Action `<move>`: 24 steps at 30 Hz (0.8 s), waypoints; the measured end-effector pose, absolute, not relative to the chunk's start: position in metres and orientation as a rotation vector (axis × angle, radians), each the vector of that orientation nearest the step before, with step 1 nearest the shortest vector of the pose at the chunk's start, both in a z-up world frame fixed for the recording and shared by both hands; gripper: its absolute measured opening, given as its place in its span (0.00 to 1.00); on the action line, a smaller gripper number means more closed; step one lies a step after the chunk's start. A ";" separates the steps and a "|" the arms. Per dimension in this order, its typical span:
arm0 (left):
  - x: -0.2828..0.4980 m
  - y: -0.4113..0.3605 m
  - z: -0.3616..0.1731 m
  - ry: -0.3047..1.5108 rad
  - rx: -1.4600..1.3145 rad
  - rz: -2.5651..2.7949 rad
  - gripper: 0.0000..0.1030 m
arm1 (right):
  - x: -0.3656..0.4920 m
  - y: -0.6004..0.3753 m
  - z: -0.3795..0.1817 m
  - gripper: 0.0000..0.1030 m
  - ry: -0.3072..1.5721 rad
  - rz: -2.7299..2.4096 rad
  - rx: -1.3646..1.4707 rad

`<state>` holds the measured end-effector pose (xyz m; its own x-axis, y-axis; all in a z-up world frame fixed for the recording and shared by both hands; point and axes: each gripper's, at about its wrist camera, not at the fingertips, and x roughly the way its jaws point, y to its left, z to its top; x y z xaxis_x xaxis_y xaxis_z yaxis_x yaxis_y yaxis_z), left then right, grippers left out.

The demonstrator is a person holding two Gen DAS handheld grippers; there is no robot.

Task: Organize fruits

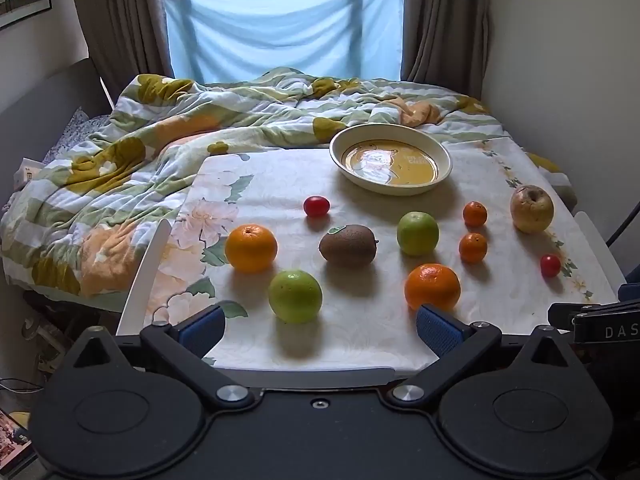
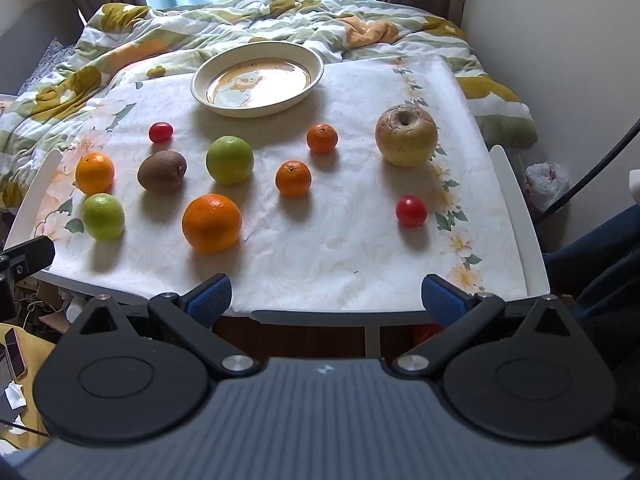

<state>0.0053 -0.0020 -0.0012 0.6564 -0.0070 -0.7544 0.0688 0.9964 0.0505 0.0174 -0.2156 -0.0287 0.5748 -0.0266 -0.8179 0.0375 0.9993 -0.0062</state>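
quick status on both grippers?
Left gripper: open, holding nothing.
Right gripper: open, holding nothing.

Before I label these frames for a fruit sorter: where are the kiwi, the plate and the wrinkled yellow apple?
kiwi (image 1: pixel 348 245): left wrist view, middle of its brown skin.
plate (image 2: pixel 304 54): right wrist view, right rim.
wrinkled yellow apple (image 2: pixel 406 136): right wrist view, front face.

My left wrist camera looks down along my left gripper (image 1: pixel 320 326) from the near edge of the tabletop (image 1: pixel 360 332), facing the window (image 1: pixel 280 20). My right wrist camera sits just beside it at the same edge, tilted steeper over my right gripper (image 2: pixel 326 298). Both share the whole tabletop, the plate (image 1: pixel 440 148) and the bed (image 1: pixel 120 152) behind.
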 end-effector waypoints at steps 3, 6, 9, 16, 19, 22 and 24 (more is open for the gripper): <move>0.004 0.000 0.000 0.831 0.066 -0.046 1.00 | 0.017 -0.217 -0.032 1.00 0.963 -0.042 0.021; 0.008 -0.003 0.000 0.826 0.074 -0.042 1.00 | 0.019 -0.216 -0.025 1.00 0.959 -0.044 0.026; 0.004 0.002 0.002 0.813 0.072 -0.050 1.00 | 0.020 -0.219 -0.024 1.00 0.962 -0.035 0.032; 0.006 -0.001 0.002 0.810 0.074 -0.048 1.00 | 0.018 -0.217 -0.023 1.00 0.942 -0.038 0.033; 0.006 0.000 0.003 0.811 0.073 -0.049 1.00 | 0.018 -0.216 -0.023 1.00 0.938 -0.039 0.024; 0.006 -0.001 0.003 0.809 0.075 -0.047 1.00 | 0.017 -0.215 -0.022 1.00 0.938 -0.041 0.025; 0.007 -0.002 0.003 0.809 0.076 -0.043 1.00 | 0.018 -0.216 -0.023 1.00 0.941 -0.041 0.027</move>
